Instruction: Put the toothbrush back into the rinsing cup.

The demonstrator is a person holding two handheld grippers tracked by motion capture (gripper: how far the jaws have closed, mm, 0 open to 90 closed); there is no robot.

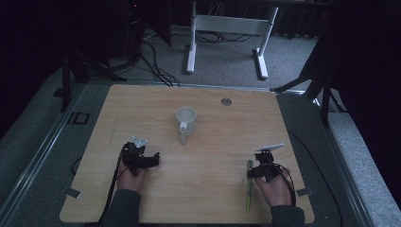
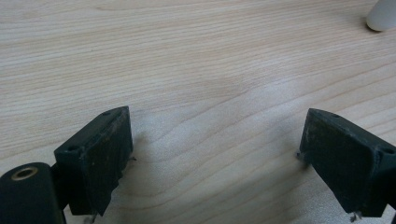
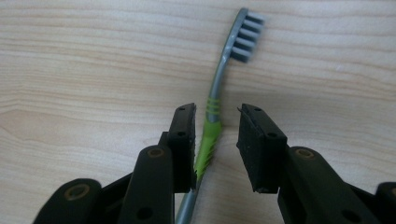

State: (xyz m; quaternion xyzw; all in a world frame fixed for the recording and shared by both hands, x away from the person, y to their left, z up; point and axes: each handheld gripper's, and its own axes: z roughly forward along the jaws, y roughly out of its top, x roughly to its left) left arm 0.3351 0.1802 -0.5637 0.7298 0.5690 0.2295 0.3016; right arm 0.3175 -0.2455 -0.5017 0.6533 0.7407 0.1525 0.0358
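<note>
A grey and green toothbrush [image 3: 218,79] lies flat on the wooden table [image 1: 213,142], bristle head pointing away in the right gripper view. My right gripper [image 3: 217,112] is open and straddles its green grip; the left jaw sits close against the handle, with a gap on the other side. From above, the toothbrush [image 1: 247,194] is near the front right, partly under my right gripper [image 1: 257,168]. My left gripper [image 1: 150,160] rests at the front left, jaws wide apart over bare wood [image 2: 217,116]. A white mug [image 1: 186,118] stands mid-table, handle toward me.
A grey round grommet [image 1: 226,101] sits in the table's far side. The mug's base [image 2: 383,16] peeks in at the top right of the left gripper view. Behind the table, white desk legs [image 1: 191,52] and cables lie on the carpet.
</note>
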